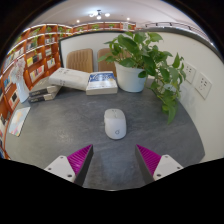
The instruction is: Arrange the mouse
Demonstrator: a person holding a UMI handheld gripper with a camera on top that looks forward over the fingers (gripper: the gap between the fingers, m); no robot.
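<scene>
A white computer mouse [115, 123] lies on the grey table [60, 125], just ahead of my fingers and centred between them. My gripper [114, 160] is open and holds nothing. Its two fingers with magenta pads [80, 158] stand wide apart, short of the mouse and not touching it.
A potted green plant [135, 62] in a white pot stands beyond the mouse at the back right. A white book or box [101, 82] and a stack of papers [68, 78] lie at the back. Bookshelves [35, 55] line the left. Wall sockets [203, 85] are at the right.
</scene>
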